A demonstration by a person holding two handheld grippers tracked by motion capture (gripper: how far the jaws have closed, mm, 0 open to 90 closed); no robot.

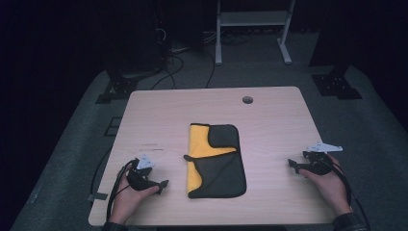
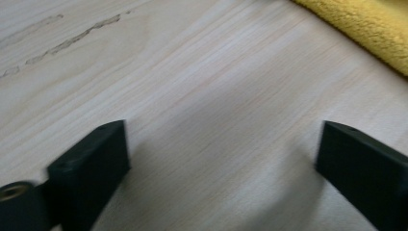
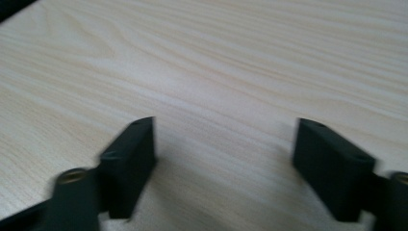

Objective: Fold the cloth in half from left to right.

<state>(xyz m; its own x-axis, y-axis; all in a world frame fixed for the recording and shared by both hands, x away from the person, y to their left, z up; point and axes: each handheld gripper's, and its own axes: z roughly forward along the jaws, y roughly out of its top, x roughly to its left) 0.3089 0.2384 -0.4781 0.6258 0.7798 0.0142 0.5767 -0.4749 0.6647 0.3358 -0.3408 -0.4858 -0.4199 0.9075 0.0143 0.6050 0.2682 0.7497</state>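
Observation:
A folded cloth (image 1: 216,161), yellow on one face and dark grey on the other, lies flat in the middle of the light wooden table (image 1: 269,115). My left gripper (image 1: 163,185) rests near the table's front left, held by a hand, its tips pointing right at the cloth's lower left corner and a little apart from it. Its jaws stand wide open over bare wood (image 2: 221,139), and the yellow cloth edge (image 2: 365,33) crosses the upper right of the left gripper view. My right gripper (image 1: 291,165) sits at the front right, pointing left, open over bare wood (image 3: 226,139).
A round cable hole (image 1: 247,100) sits near the table's far edge. Beyond the table the floor is dark, with cables (image 1: 168,67), black stand feet (image 1: 115,89) and a white frame (image 1: 252,29). A cable (image 1: 115,185) trails off the front left edge.

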